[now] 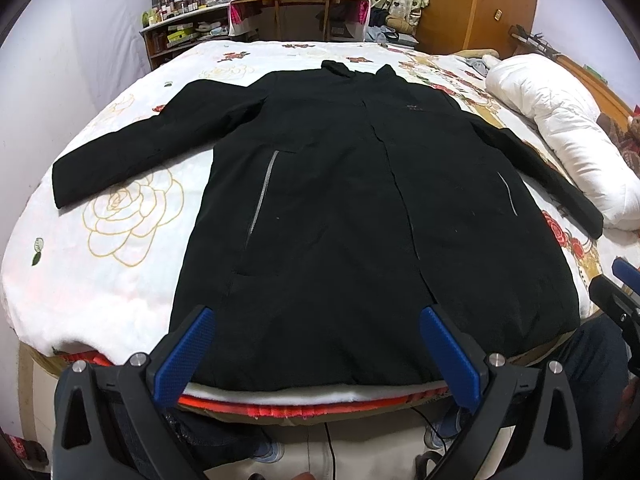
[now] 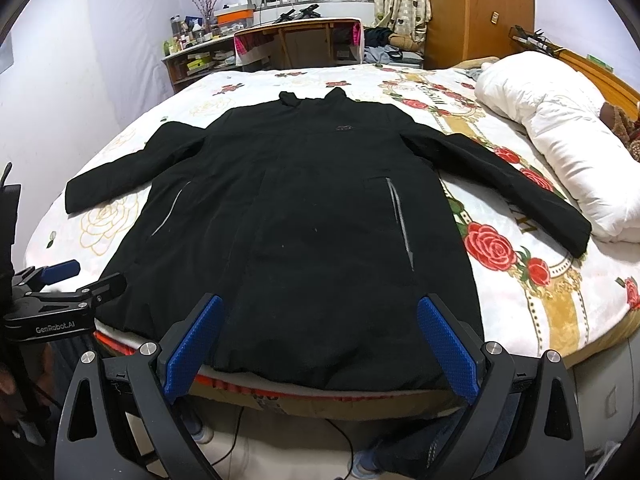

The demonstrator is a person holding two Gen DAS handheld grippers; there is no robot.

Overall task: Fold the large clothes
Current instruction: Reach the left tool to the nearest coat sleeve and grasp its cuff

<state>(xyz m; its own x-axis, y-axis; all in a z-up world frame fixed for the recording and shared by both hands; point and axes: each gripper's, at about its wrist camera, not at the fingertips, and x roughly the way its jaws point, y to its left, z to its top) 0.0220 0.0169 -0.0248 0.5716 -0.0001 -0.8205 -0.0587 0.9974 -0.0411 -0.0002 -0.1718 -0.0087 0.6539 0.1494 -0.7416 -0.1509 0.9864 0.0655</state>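
- The left gripper, black with blue textured pads, is hovering at the near edge of the bed with its jaws spread wide; it is gripping nothing, and whether its tips are brushing the cloth cannot be told
- The right gripper, of the same make, is hanging just beside it, likewise gaping wide and empty; its blue pads are framing the hem
- The long black padded coat is lying flat and face up on the white quilted bedspread with red and gold roses; its hem is sitting at the near edge, its collar pointing away, both sleeves spreading outward
- A rolled white duvet is lying along the bed's right side, just beside the right cuff
- A wooden desk is standing beyond the bed, under the window
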